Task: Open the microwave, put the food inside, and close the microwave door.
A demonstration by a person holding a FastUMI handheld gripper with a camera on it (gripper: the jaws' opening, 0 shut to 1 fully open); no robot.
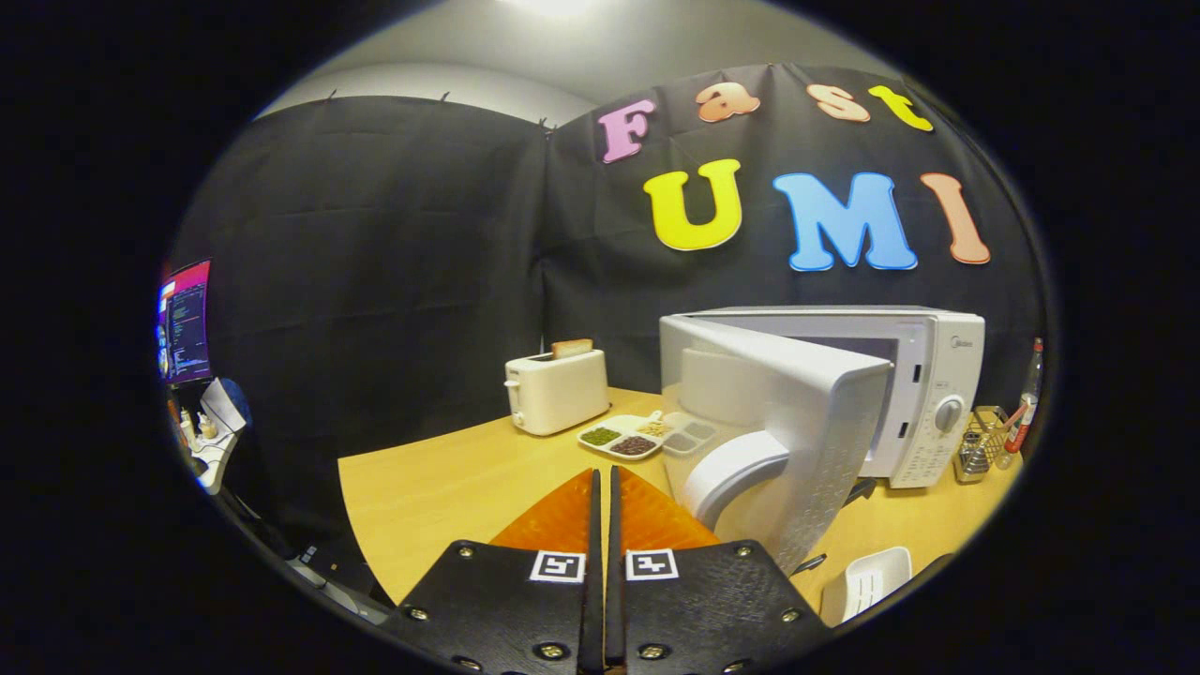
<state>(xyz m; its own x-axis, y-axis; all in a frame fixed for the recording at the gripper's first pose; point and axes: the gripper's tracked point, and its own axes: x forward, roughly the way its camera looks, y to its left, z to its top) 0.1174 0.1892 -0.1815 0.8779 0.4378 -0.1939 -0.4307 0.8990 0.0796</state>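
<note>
A white microwave [923,394] stands on the wooden table [441,487], to the right beyond my fingers. Its door [797,441] is swung wide open toward me, with the curved handle [727,473] just right of my fingertips. A white divided tray of food [637,436] lies on the table beyond my fingers, left of the door. My gripper [605,471] is shut with nothing between its fingers; the fingers meet in a narrow line. The oven's inside is mostly hidden by the door.
A white toaster [556,389] with a slice of bread in it stands left of the tray. A wire basket [980,442] and a bottle [1027,403] sit right of the microwave. A white dish [867,581] lies near the front right edge. A monitor [186,323] glows far left.
</note>
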